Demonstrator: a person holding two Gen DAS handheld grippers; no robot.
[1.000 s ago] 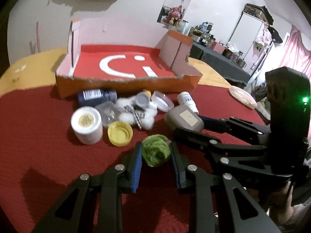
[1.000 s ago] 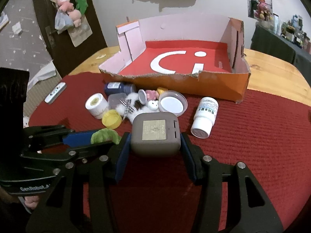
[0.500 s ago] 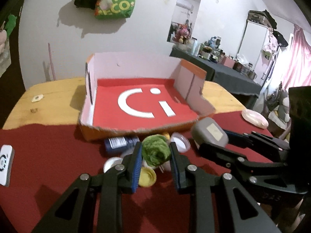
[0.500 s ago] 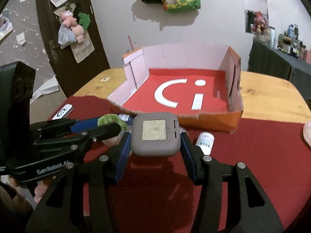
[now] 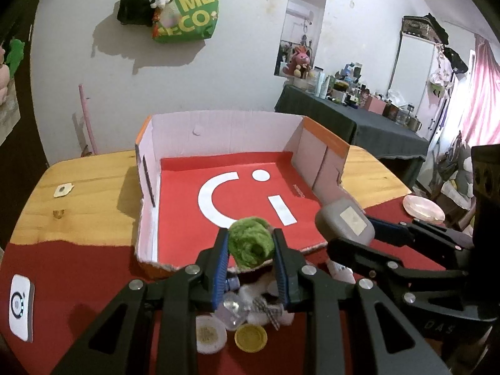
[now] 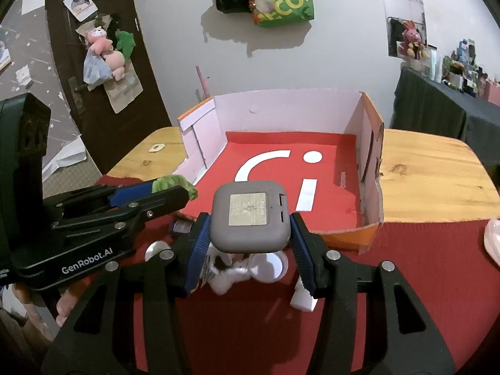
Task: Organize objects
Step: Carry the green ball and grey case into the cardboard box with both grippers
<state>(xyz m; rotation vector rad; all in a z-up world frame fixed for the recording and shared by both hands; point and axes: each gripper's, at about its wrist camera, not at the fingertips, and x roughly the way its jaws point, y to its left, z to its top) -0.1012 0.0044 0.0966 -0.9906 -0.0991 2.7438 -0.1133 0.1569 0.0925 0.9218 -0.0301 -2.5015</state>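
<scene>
My left gripper (image 5: 250, 250) is shut on a green fuzzy ball (image 5: 251, 247) and holds it in the air over the near edge of the open cardboard box (image 5: 218, 143). My right gripper (image 6: 248, 234) is shut on a grey square device (image 6: 250, 215), also lifted in front of the box (image 6: 368, 228). The device shows in the left wrist view (image 5: 343, 222), and the green ball in the right wrist view (image 6: 175, 184). The box has a red floor with a white logo and stands open at the top.
Below the grippers, on the red cloth (image 5: 78, 281), lie a yellow lid (image 5: 251, 339), a white jar (image 5: 209, 334), a dark blue bottle (image 6: 182, 226), a white pill bottle (image 6: 303, 300), a clear round lid (image 6: 268, 265) and white fluffy bits. A white remote (image 5: 21, 306) lies at far left, a pink dish (image 5: 423, 209) at right.
Both grippers have risen from the cloth with their objects and moved forward toward the box. The loose pile now lies below and behind the fingertips.
</scene>
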